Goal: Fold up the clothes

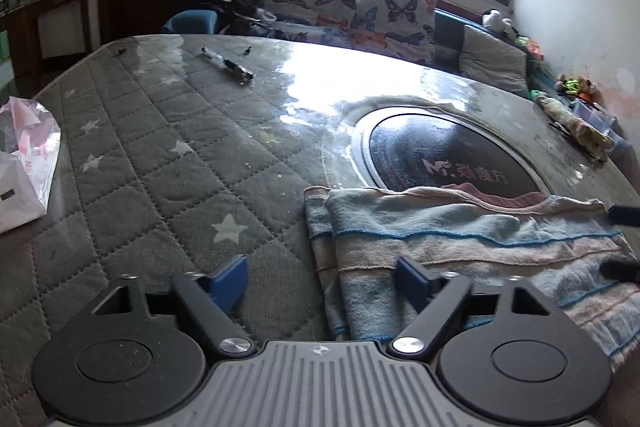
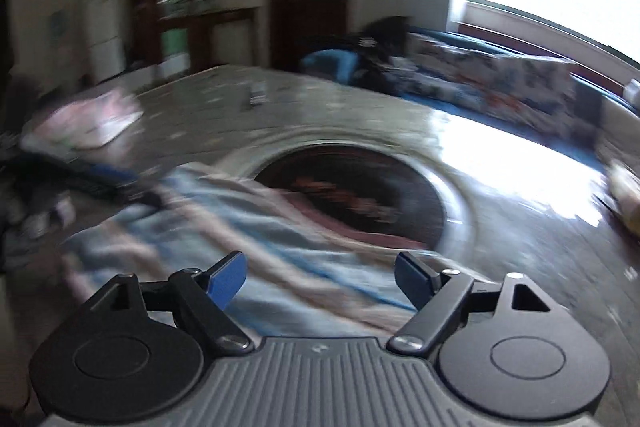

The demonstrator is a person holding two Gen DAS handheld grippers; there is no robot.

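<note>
Left wrist: left gripper [image 1: 320,277] angled over towel [image 1: 460,251]

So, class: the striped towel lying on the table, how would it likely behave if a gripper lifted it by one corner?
The striped towel would probably flop and drape, since it already lies in soft folds. Its looped pile looks grippy, so slipping seems unlikely. Lifted by one corner, the folded layers at its left edge would likely fall open.

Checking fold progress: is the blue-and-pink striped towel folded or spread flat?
Folded at least once: the striped towel shows two stacked layers with offset edges at its left end on the quilted table cover.
</note>
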